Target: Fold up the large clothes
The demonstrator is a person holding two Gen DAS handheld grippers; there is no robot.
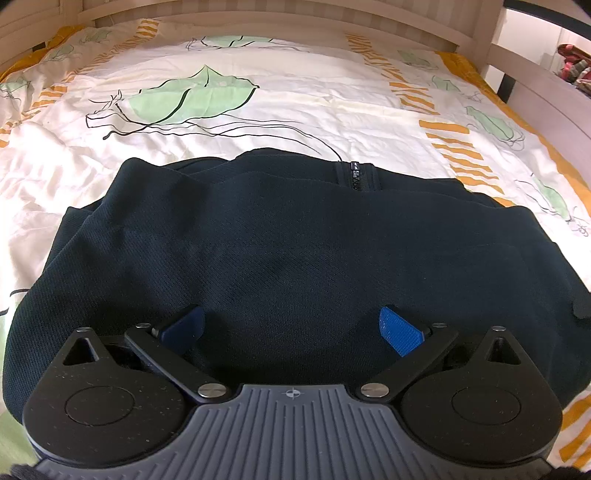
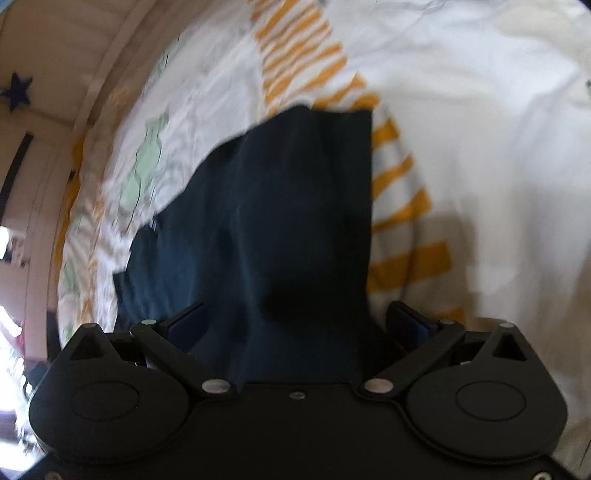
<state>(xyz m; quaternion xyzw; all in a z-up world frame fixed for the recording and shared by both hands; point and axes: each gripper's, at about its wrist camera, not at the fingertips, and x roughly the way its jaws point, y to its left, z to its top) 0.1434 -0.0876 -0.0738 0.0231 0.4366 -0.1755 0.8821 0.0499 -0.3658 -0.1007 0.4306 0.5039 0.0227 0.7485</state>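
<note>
A dark navy garment [image 1: 280, 236] with a zipper [image 1: 355, 173] at its far edge lies folded into a broad block on the bed. My left gripper [image 1: 291, 326] hovers over its near part, jaws wide open, blue pads [image 1: 400, 332] apart, holding nothing. In the right wrist view, which is motion-blurred, the same navy cloth [image 2: 280, 221] stretches away from my right gripper [image 2: 295, 325]. Its jaws stand wide apart with the cloth lying between them, not pinched.
The bedspread [image 1: 295, 92] is white with green leaf prints and orange stripes. A wooden headboard [image 1: 280, 14] runs along the far side, and a bed rail [image 1: 535, 96] along the right. A wooden bed frame [image 2: 55, 155] shows at the left of the right wrist view.
</note>
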